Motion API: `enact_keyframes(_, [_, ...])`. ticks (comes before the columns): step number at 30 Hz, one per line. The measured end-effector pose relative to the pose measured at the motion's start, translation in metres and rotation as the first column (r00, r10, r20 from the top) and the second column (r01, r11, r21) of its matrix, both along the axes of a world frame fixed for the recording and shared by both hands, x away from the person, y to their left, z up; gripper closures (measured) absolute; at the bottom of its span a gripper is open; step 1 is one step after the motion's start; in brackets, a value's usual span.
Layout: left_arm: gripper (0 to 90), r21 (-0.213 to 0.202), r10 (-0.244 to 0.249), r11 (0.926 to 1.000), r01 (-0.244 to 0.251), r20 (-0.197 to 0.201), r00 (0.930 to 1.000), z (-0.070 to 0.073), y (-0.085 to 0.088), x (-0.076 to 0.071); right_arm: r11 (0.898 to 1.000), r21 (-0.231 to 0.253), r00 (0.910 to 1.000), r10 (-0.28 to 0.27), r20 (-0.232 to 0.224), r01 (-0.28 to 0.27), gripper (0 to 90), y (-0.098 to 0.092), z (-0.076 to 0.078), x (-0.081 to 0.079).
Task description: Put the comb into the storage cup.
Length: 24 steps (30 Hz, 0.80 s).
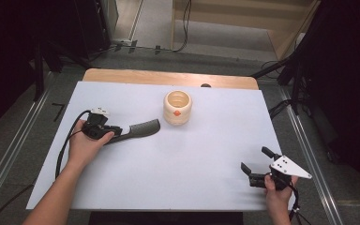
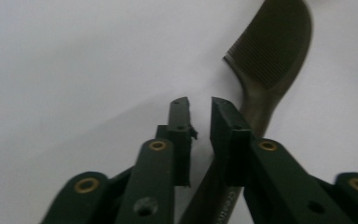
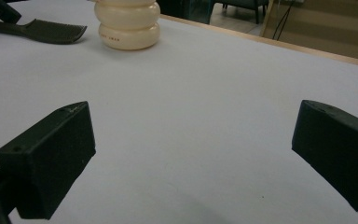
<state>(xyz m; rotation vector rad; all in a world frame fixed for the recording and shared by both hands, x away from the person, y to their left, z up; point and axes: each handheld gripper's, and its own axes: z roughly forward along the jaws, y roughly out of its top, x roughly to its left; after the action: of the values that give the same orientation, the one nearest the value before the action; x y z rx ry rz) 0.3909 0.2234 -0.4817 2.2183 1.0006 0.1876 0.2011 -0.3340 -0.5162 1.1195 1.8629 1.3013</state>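
Observation:
A dark comb-like brush (image 1: 140,129) lies flat on the white table top (image 1: 192,154), its ribbed head toward the cream cup (image 1: 177,108). My left gripper (image 1: 118,132) is low over the brush's handle, held by a hand at the left. In the left gripper view its jaws (image 2: 199,105) stand a narrow gap apart with bare table between them. The brush (image 2: 270,51) runs under and past the right-hand jaw. My right gripper (image 1: 254,158) rests near the front right corner, open wide with nothing between its jaws (image 3: 193,109).
The ribbed cream cup (image 3: 128,23) stands upright behind the table's middle, with the brush head (image 3: 51,30) just to its left. A wooden edge (image 1: 168,77) borders the table's far side. Cables trail from both grippers off the table.

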Motion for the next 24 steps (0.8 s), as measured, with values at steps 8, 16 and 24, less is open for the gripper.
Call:
enact_keyframes(8, [60.4, -0.009, -0.077, 0.9970, 0.078, 0.064, 0.9950, 0.008, -0.003, -0.008, 1.000, 0.000, 1.0000, 0.000, 0.002, 0.000, 0.0, 0.000, 0.000, 0.000])
enact_keyframes(16, [56.5, 0.065, -0.110, 0.9920, 0.108, 0.020, 0.9938, -0.004, -0.008, -0.008, 1.000, 0.000, 1.0000, 0.003, 0.003, -0.003, 0.0, 0.000, 0.000, 0.000])
enact_keyframes(24, [61.4, 0.103, -0.132, 0.9861, 0.130, 0.016, 0.9911, -0.007, -0.011, -0.011, 1.000, -0.003, 1.0000, 0.001, 0.002, -0.001, 0.0, 0.000, 0.000, 0.000])
